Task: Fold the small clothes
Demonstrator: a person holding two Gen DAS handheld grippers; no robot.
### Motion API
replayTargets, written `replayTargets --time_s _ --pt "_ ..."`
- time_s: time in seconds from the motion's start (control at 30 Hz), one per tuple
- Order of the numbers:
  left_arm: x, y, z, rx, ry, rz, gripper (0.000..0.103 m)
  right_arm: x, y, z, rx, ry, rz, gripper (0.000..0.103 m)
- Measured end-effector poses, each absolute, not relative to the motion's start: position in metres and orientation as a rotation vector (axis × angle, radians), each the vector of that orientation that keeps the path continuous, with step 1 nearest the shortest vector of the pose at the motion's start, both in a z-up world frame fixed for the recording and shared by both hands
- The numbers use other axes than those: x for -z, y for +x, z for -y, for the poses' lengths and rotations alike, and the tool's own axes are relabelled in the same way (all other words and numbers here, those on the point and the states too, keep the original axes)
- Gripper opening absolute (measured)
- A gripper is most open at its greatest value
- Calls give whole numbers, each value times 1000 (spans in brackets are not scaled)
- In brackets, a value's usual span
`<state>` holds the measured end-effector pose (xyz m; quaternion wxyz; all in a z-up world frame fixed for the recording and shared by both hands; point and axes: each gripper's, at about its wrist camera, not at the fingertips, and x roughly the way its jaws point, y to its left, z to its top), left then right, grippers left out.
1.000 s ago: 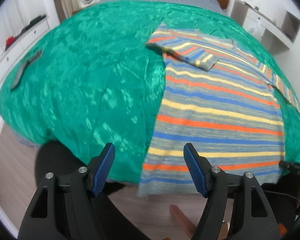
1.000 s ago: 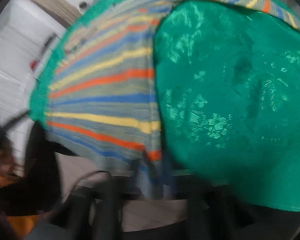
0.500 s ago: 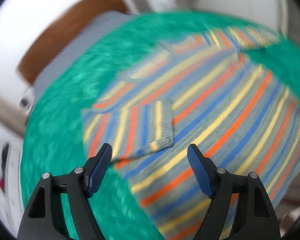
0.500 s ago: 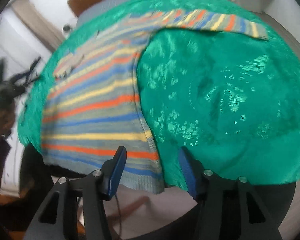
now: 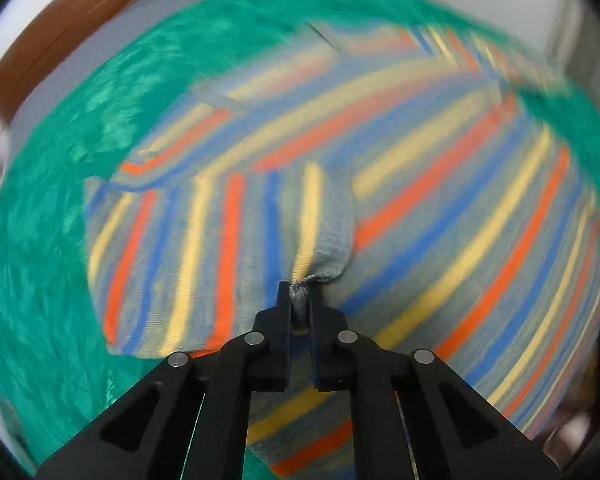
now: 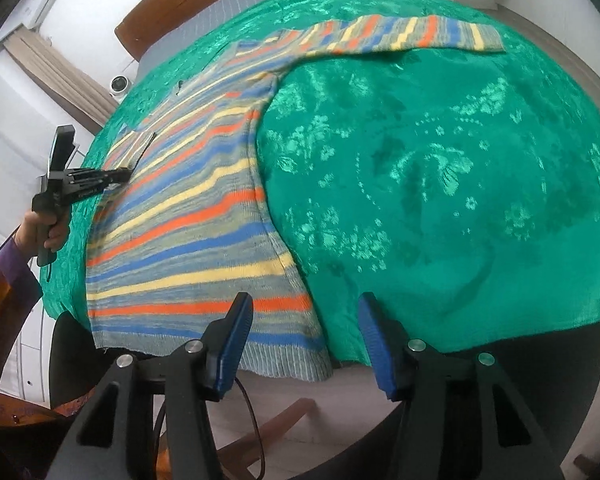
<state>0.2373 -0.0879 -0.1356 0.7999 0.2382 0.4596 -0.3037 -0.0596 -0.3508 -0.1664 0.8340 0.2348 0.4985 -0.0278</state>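
two hand-held grippers work over a striped sweater (image 6: pixel 188 216) spread flat on a green bedspread (image 6: pixel 440 168). left hand-held gripper (image 5: pixel 299 292) is clamped on the cuff (image 5: pixel 320 272) of the folded-in sleeve. right hand-held gripper (image 6: pixel 304 344) hangs open and empty just off the hem's corner. the other sleeve (image 6: pixel 400 34) lies stretched out. a wooden headboard (image 6: pixel 188 4) stands beyond.

A ribbed, matt knit sweater (image 6: pixel 188 216) lies on a glossy green patterned bedspread (image 6: pixel 440 184) before a wooden headboard (image 6: pixel 188 4).
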Motion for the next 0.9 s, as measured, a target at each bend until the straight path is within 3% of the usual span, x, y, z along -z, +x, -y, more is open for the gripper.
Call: replayTargets --time_s 0.13,0.27,0.43,0.9 --pt "81 267 10 446 89 -890 5 163 -61 351 63 495 -1033 54" --pt "68 295 -100 86 -241 -876 5 159 -65 348 56 477 -1007 54" --pt "95 300 -179 -229 -265 -928 4 164 -61 343 40 482 -1019 54" --pt "162 277 -197 -333 -353 -1041 2 167 -63 348 79 499 -1013 54"
